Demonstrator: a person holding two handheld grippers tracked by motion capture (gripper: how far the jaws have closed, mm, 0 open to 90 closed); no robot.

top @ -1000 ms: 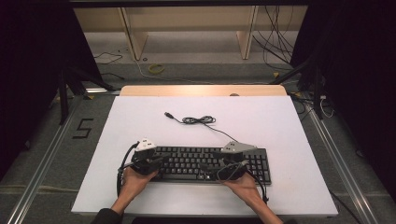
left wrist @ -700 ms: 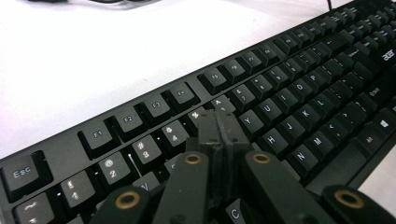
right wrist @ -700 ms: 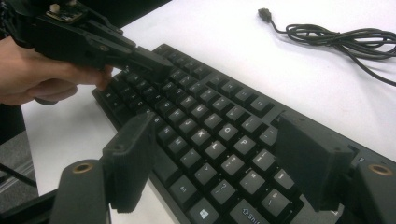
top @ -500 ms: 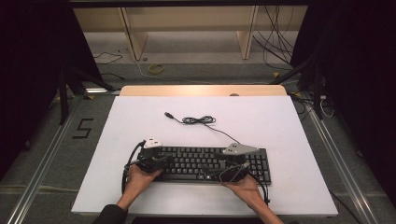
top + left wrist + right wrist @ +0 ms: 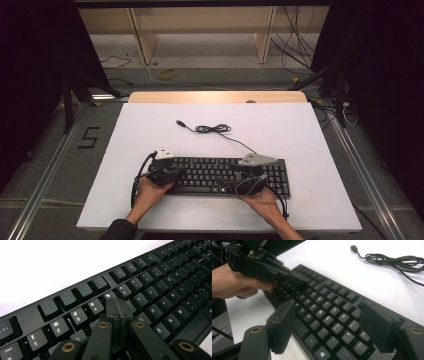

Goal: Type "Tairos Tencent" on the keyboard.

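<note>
Near the front edge of the white table (image 5: 310, 135) sits the black keyboard (image 5: 220, 175), long side running across, and both your hands are parked on it. Your left gripper (image 5: 172, 173) is over the left end; its own view has the two jaws pressed flat together, nothing between them, with the joined tip (image 5: 117, 308) down on the keys around the number row and the R/T area. I can't tell from the frames whether a key is actually pushed in. Your right gripper (image 5: 248, 181) is over the right-hand half, jaws spread wide, hanging above the keys with nothing clamped. Its view looks down the board between the two pads (image 5: 282, 322), and your left hand (image 5: 234, 282) shows at the far end with its gripper resting on the keys.

Compared with a second ago, not much has shifted. Your left gripper has slid a little further in along the board, away from the left edge, and its grey plate now sits over the top-left corner rather than off to the side. Your right one looks like it's in the same spot. The keyboard itself hasn't budged.

Behind it, the cable (image 5: 212, 129) lies in a loose coil mid-table, its plug (image 5: 180, 122) pointing off to the left, the rest trailing back to the board's rear edge.
</note>
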